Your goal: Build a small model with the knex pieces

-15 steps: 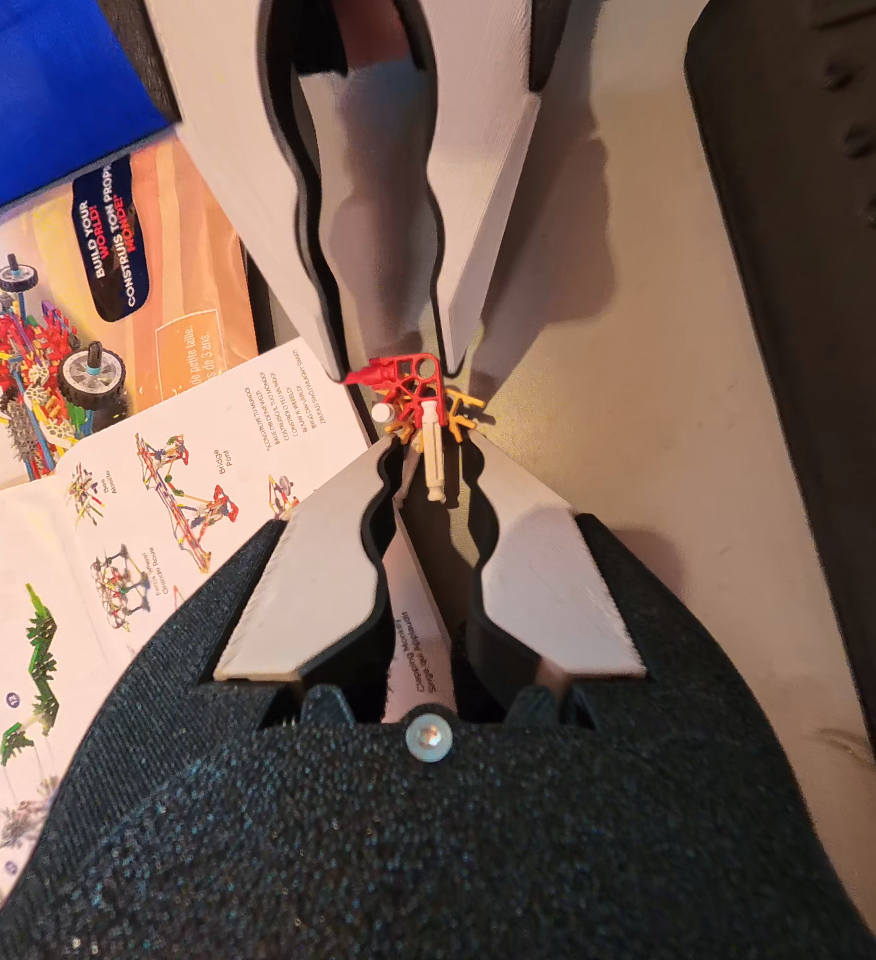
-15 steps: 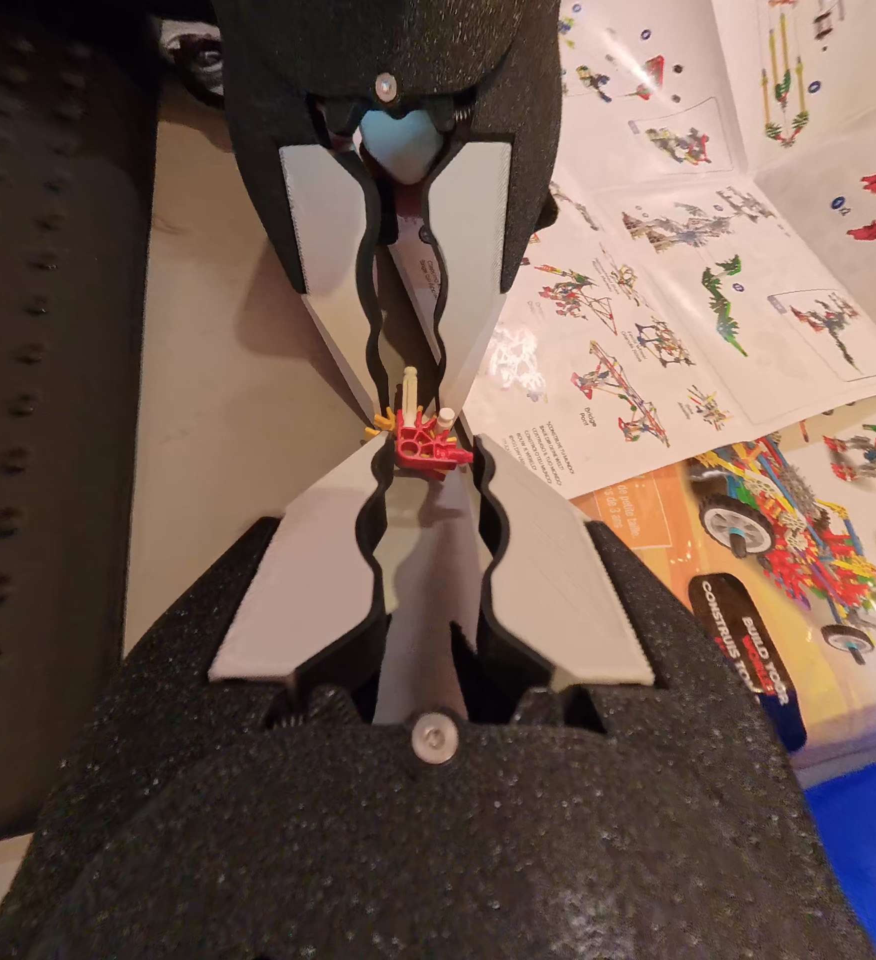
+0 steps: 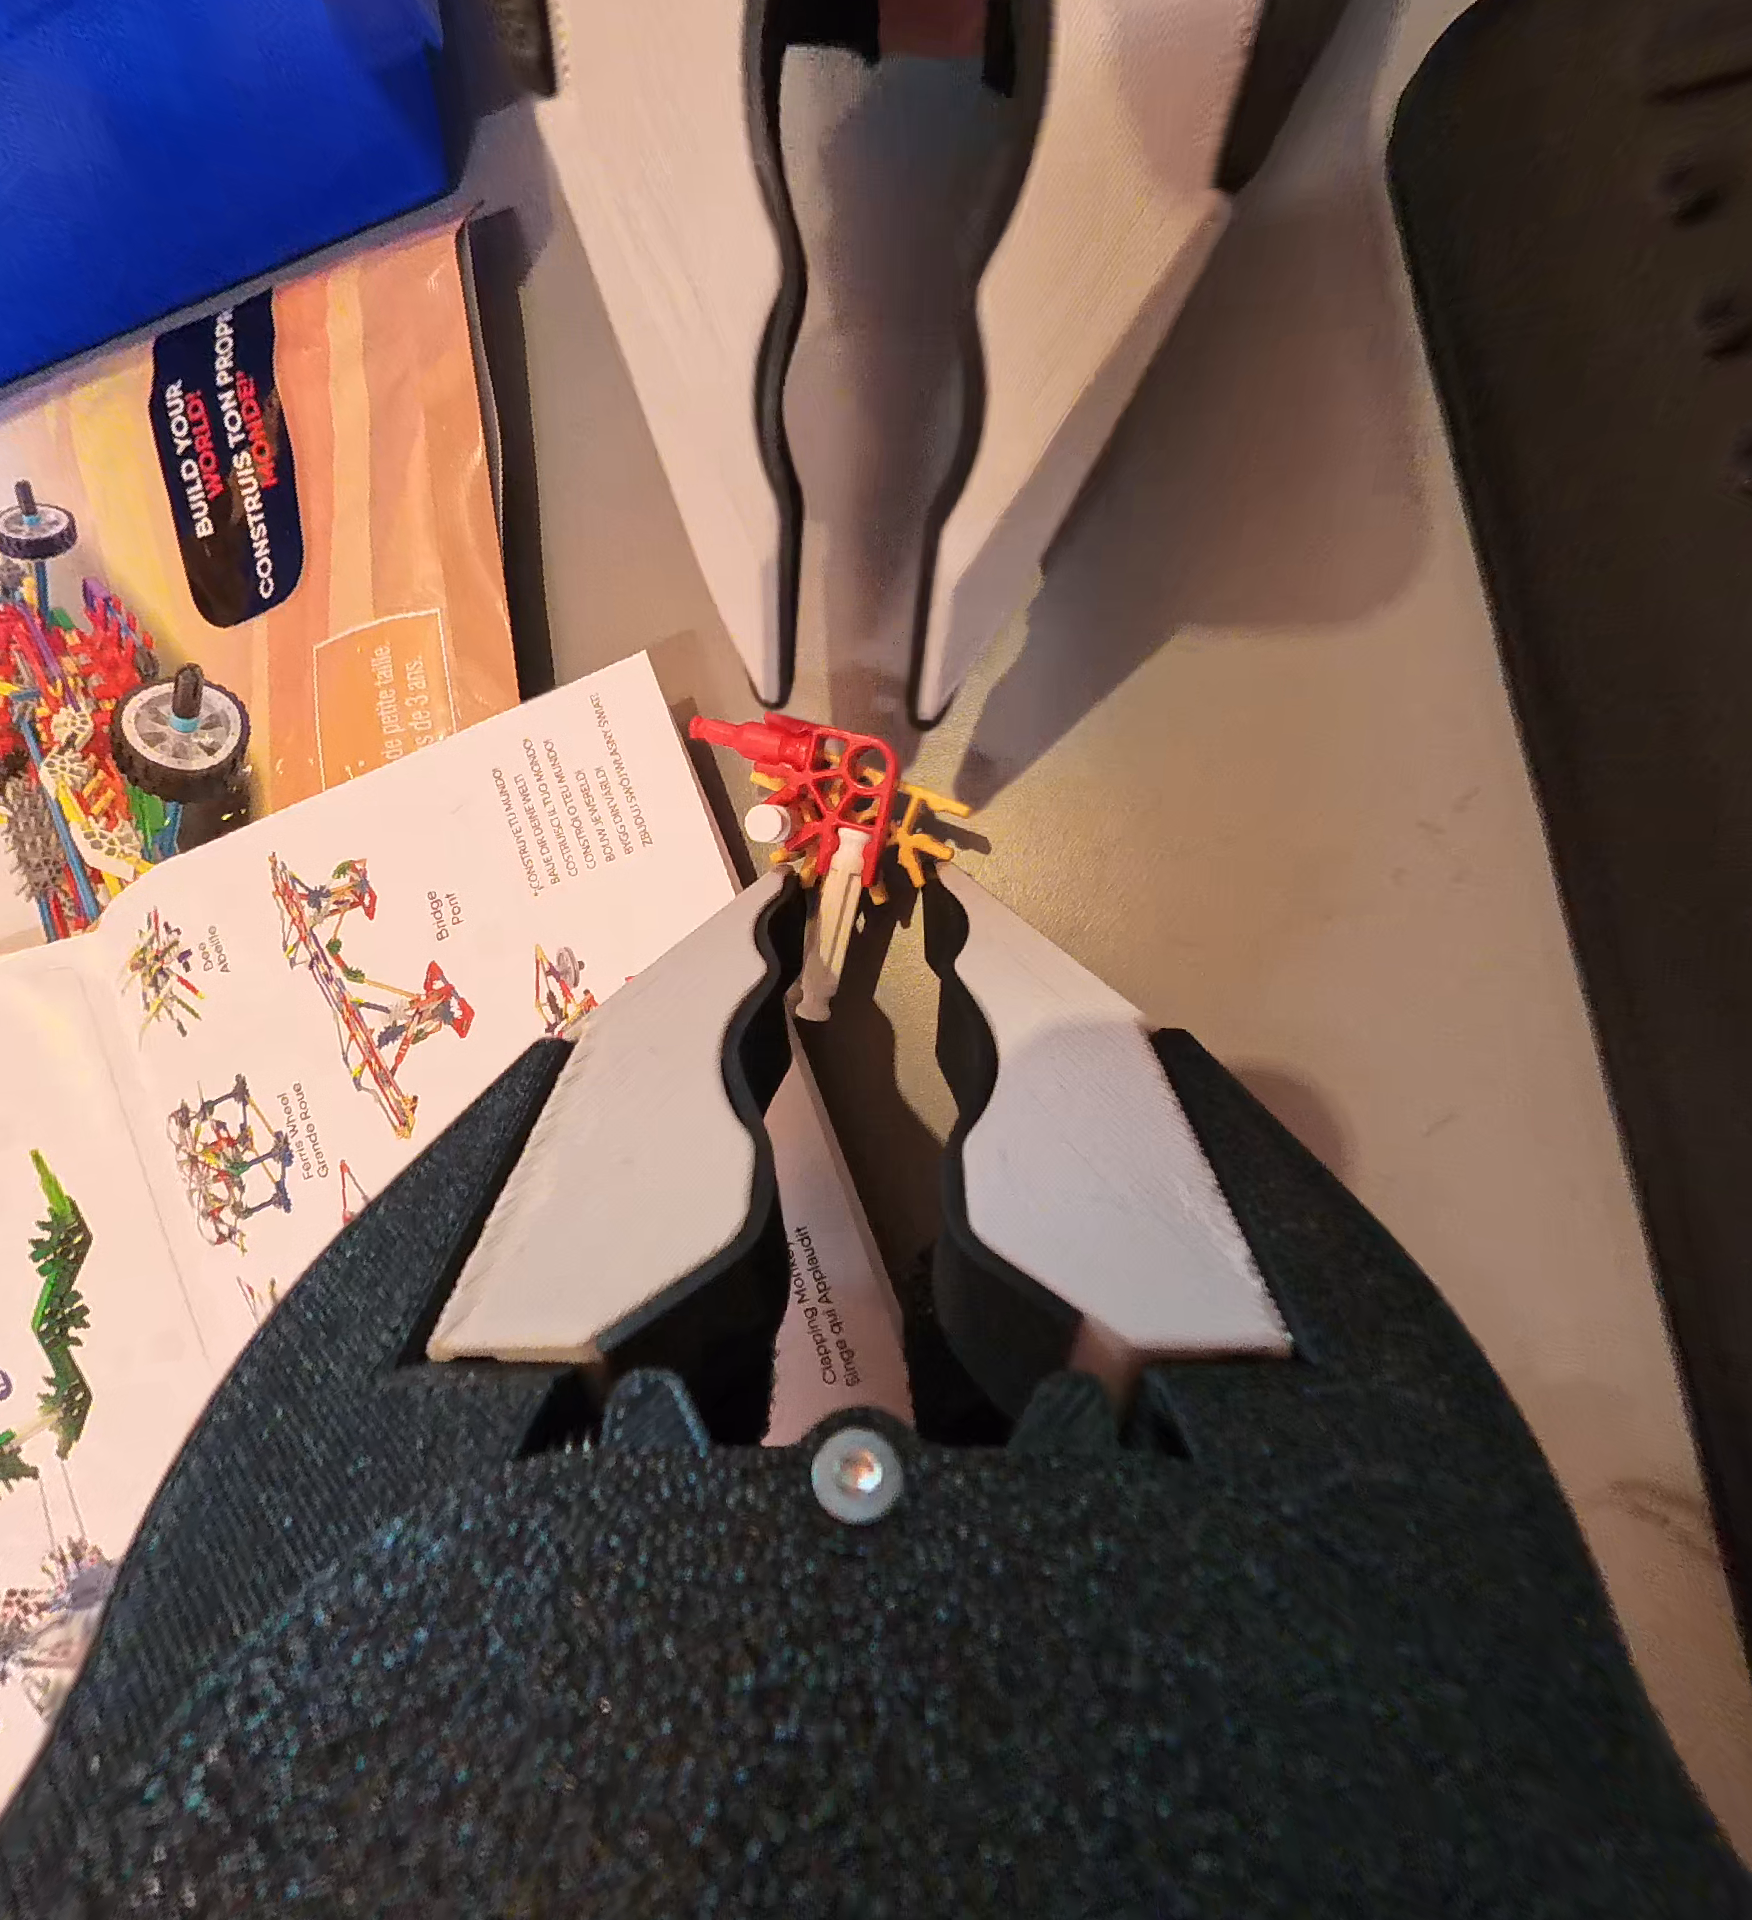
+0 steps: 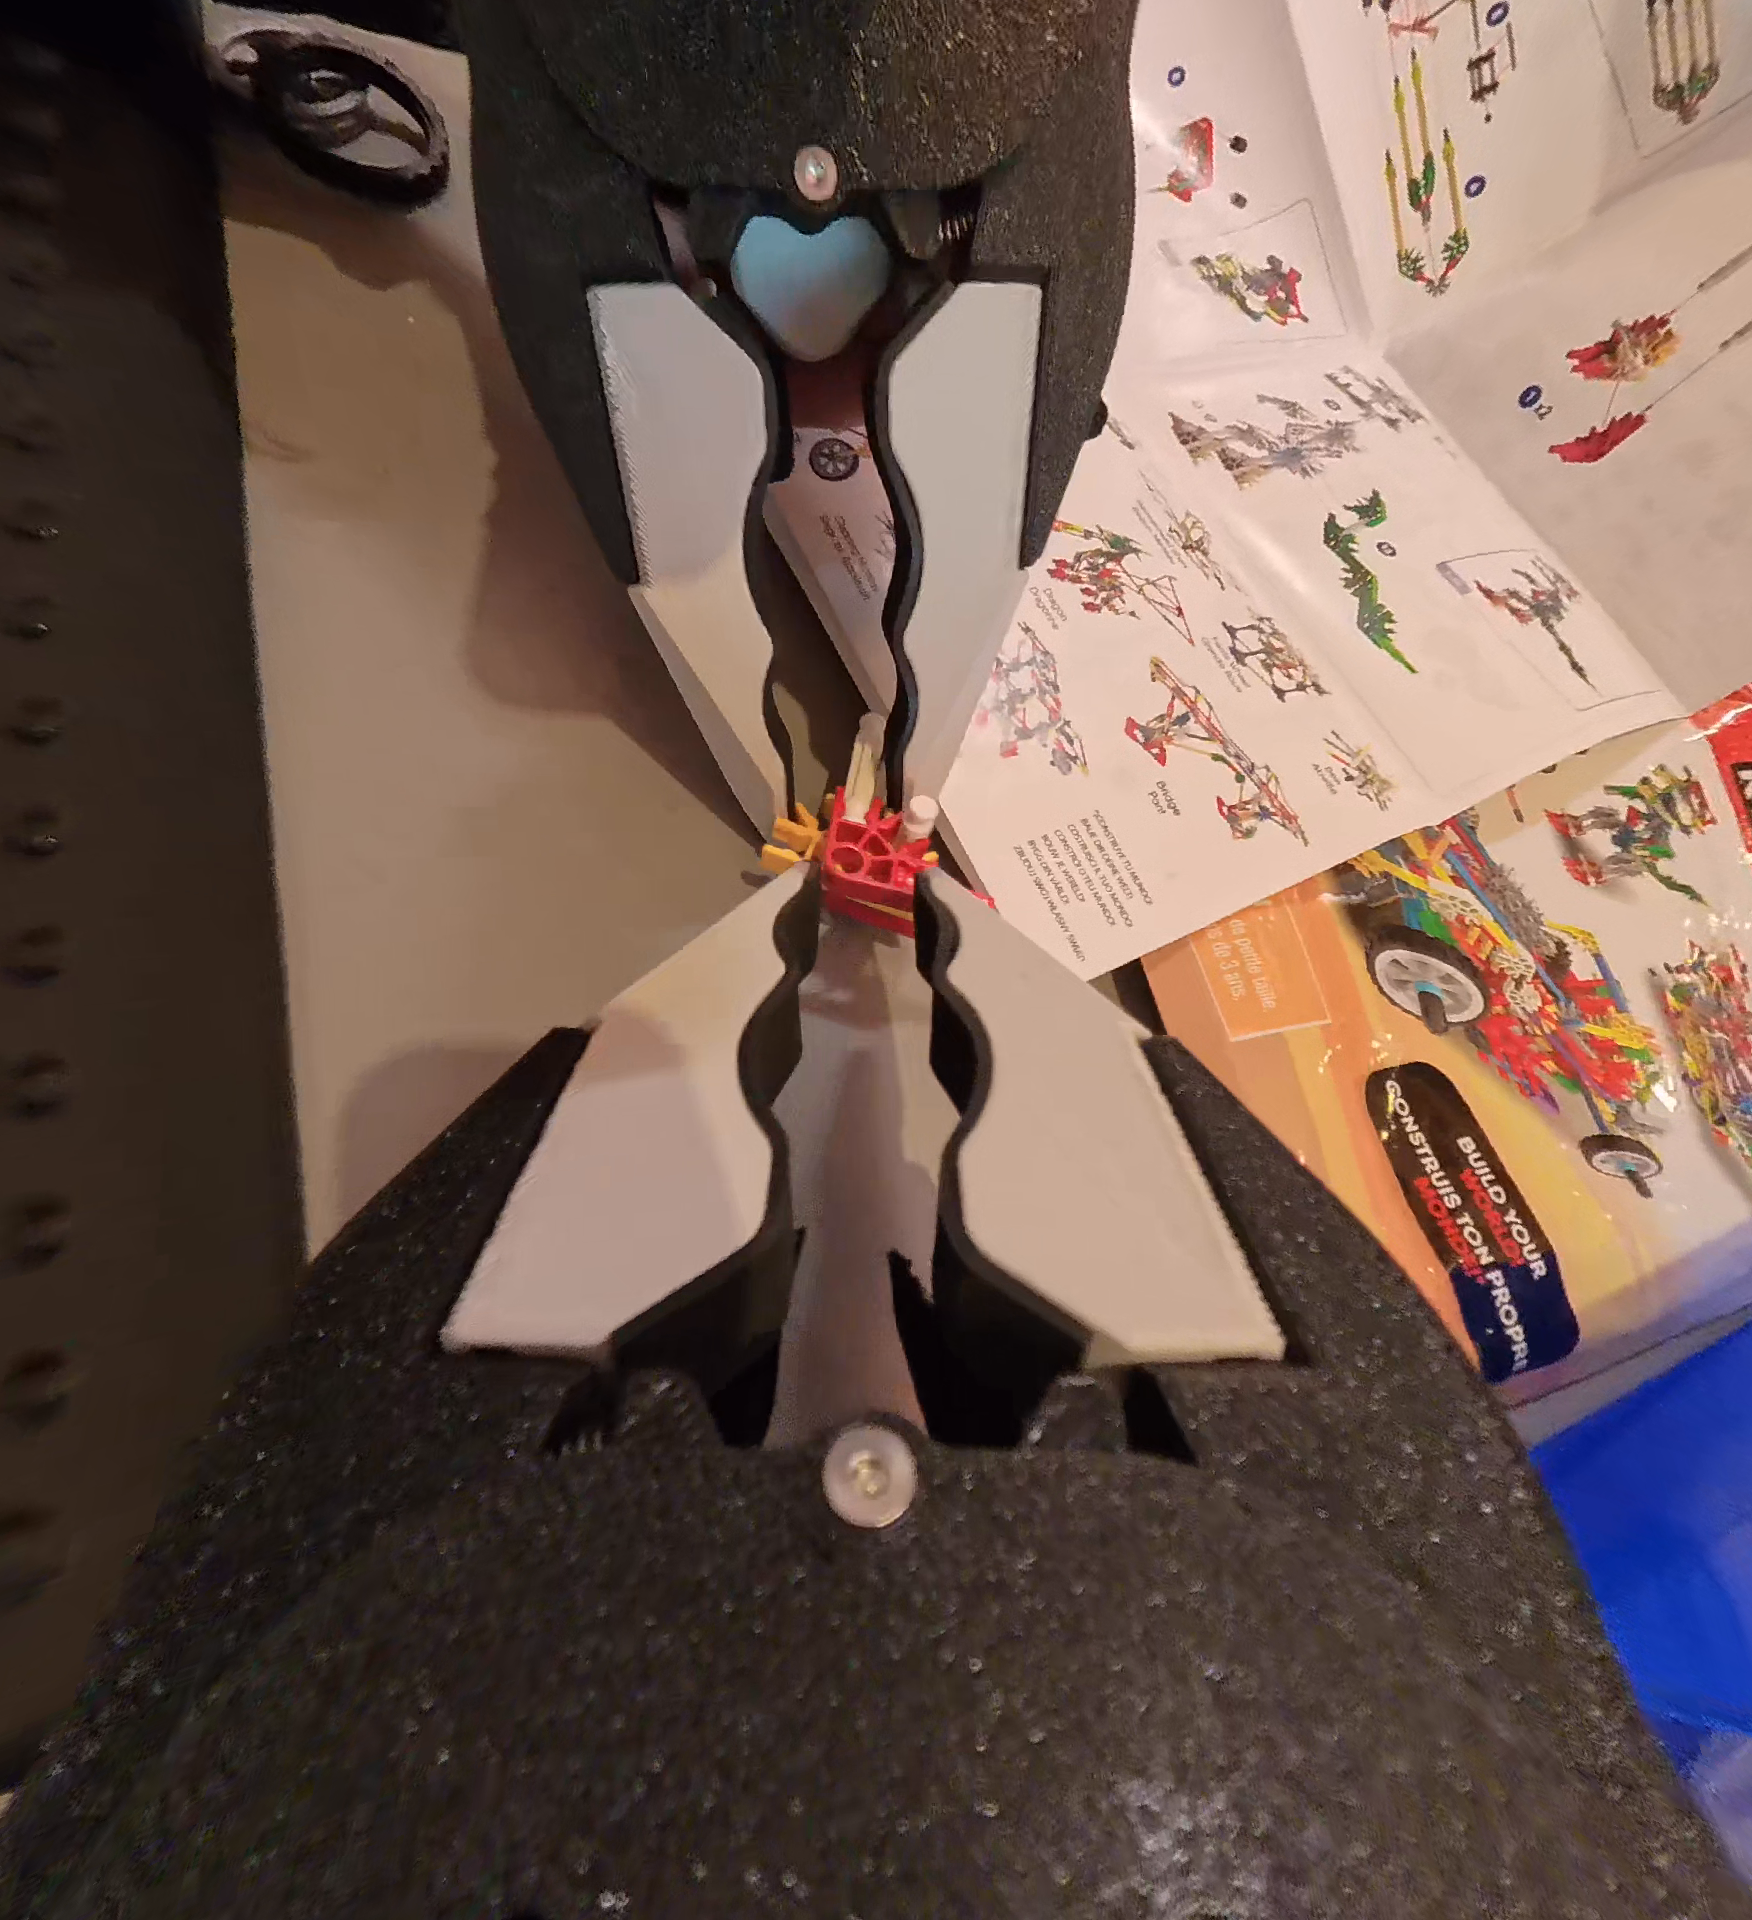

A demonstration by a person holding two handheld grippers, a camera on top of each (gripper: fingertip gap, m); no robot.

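Easing back a touch, the right gripper (image 4: 861, 888) now shows more of the red lattice-shaped plastic connector (image 3: 836, 790) in the left wrist view than it did 0.5 s ago, and in its own view that piece has tipped more edge-on. Its jaws sit nearly closed, and they look pinched on the red connector's near edge.

Opposite, the left gripper (image 3: 861, 883) comes in tip to tip. Its jaws are narrowed around the yellow snowflake-shaped plastic connector (image 3: 919, 831), with the short white plastic rod (image 3: 836, 935) running back between its fingers. By my reading it is clamped on that yellow piece. All 3 parts are joined in 1 tiny cluster, held between the 2 grippers just above the beige tabletop (image 3: 1215, 987).

With so small a cluster, the hold wants both sets of tips level and in line, squeezing steadily and not twisting, or a part could pop sideways.

Outward now: the white fold-out instruction sheet (image 3: 228, 1039) lies just beside, overlapping the orange printed toy box (image 3: 384, 468). A dimpled black mat (image 3: 1630, 727) flanks the other side.

Contact points are masked by the fingers themselves. Whether the cluster touches the table is unclear, and the far fingers are motion-blurred.
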